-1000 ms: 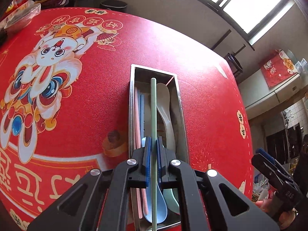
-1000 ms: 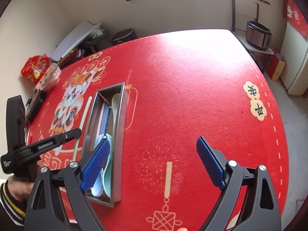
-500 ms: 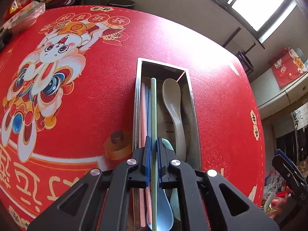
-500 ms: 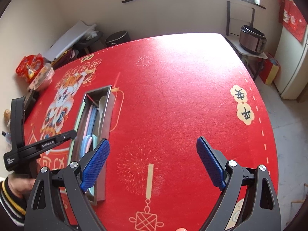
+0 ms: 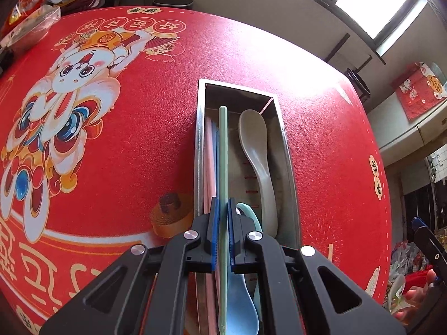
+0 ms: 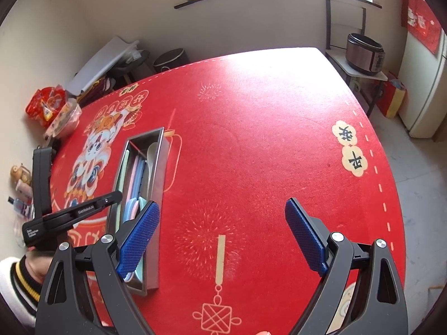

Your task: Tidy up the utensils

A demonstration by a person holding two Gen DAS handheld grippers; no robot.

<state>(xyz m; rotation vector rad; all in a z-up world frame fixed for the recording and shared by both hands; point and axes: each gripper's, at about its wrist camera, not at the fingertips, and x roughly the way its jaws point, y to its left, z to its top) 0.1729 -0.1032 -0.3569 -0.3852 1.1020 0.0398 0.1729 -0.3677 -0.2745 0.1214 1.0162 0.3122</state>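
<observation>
My left gripper [image 5: 222,212] is shut on a long pale green utensil handle [image 5: 223,153], held lengthwise over the steel utensil tray [image 5: 289,184]. In the tray lie a grey spoon [image 5: 255,150], pink and blue handles [image 5: 210,156] and a light blue spoon [image 5: 240,307] under my jaws. In the right wrist view the tray [image 6: 157,195] sits left of centre with the green utensil [image 6: 123,173] along its left side and the left gripper's black body [image 6: 72,212] beside it. My right gripper [image 6: 222,237] stands open over bare red cloth, holding nothing.
A red tablecloth [image 6: 251,145] with a lion-dance print [image 5: 64,106] covers the table. Snack bags and a clear container [image 6: 60,111] sit at the far left edge. A rice cooker [image 6: 364,54] stands on a side stand past the table's far right corner.
The tray has drawn nearer and larger in the left wrist view, with the green utensil lower into it. In the right wrist view the scene has shifted a little left and down.
</observation>
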